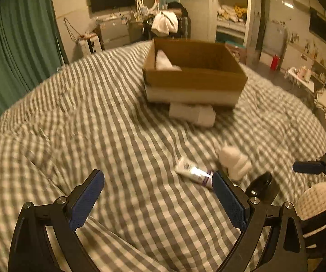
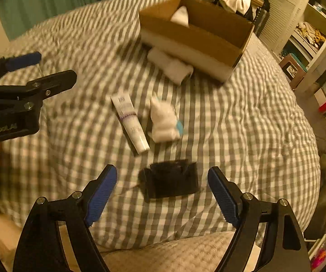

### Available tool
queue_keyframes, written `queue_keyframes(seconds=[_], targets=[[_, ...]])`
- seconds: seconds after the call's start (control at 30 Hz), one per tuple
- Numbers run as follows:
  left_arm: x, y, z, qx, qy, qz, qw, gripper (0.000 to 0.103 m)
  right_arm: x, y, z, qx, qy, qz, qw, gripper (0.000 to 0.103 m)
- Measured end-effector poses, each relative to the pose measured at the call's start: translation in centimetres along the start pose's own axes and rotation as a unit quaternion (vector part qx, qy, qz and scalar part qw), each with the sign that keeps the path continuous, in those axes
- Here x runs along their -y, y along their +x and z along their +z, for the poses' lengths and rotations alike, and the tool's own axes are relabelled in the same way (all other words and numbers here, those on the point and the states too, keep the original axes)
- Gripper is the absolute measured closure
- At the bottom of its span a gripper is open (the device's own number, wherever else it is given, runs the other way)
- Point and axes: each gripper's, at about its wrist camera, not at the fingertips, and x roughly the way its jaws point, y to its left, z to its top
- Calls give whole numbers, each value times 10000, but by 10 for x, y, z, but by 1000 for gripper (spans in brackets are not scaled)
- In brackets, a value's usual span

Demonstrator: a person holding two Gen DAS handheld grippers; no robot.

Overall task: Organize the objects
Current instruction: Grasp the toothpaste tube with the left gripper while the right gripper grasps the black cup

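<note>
A cardboard box (image 2: 199, 31) sat at the far side of a bed covered in a grey-and-white checked quilt (image 2: 242, 136), and a white rolled cloth (image 2: 181, 15) lay inside it against the far left corner. Another white roll (image 2: 169, 64) lay on the quilt, touching the near wall of the box. Nearer the middle of the bed, a white tube (image 2: 130, 122) lay lengthwise with its cap toward the near side, and just to its right was a small white bundle with a blue patch (image 2: 164, 122), close beside it but apart. Nearer still, a black rectangular object (image 2: 171, 181) rested on the quilt; its details were too blurred to make out.

The right gripper (image 2: 161, 192) hovered over the near edge of the bed with its blue-padded tongs spread wide, the black object lying between and just beyond the tips, untouched. The left gripper (image 1: 158, 195) was held to the left, also with its tongs spread and nothing between them; in its own view the tube (image 1: 194, 173) lay just past its right fingertip. A green curtain (image 1: 15, 45) hung beyond the bed on the far left.
</note>
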Motion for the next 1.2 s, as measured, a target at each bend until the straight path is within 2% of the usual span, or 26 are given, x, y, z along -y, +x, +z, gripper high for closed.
queue_keyframes(seconds=[0.17,0.37,0.47,0.5,0.53,0.67,0.83,0.93,0.97,1.03,1.1,1.13,1.2], targets=[[9,24,-11,-392,180,153,9990,4,5,24,-11,-142,-110,-129,9998,20],[3,40,-12,-532,-102,100,9985,4,5,52,-10,-237,-176,106,9995,20],[0,46,-12,-587,-237,32,9980,4,1,67,-7,-307,-259,46,9992,20],[0,48,-11,-599,-286,9,9978,4,0,71,-7,-328,-266,46,9991,23],[0,49,-10,-609,-322,-25,9976,4,1,73,-6,-316,-235,47,9992,39],[7,52,-7,-651,-367,-81,9972,4,22,53,-3,54,155,361,9992,39],[27,61,-4,-669,-528,-116,9963,4,53,11,6,720,200,-213,9970,39],[39,71,-4,-727,-719,-208,9945,4,68,4,5,867,383,-186,9953,39],[45,76,-5,-767,-662,-194,9947,7,71,4,6,880,424,-140,9951,39],[55,88,-8,-868,-509,-87,9949,20,79,7,4,850,553,-1,9948,39],[58,98,-11,-878,-560,-177,9944,41,84,11,8,802,653,41,9946,39],[60,102,-11,-916,-567,-190,9940,43,84,12,8,782,667,27,9947,39],[65,108,-11,-940,-456,-298,9941,59,85,17,7,741,693,15,9948,39]])
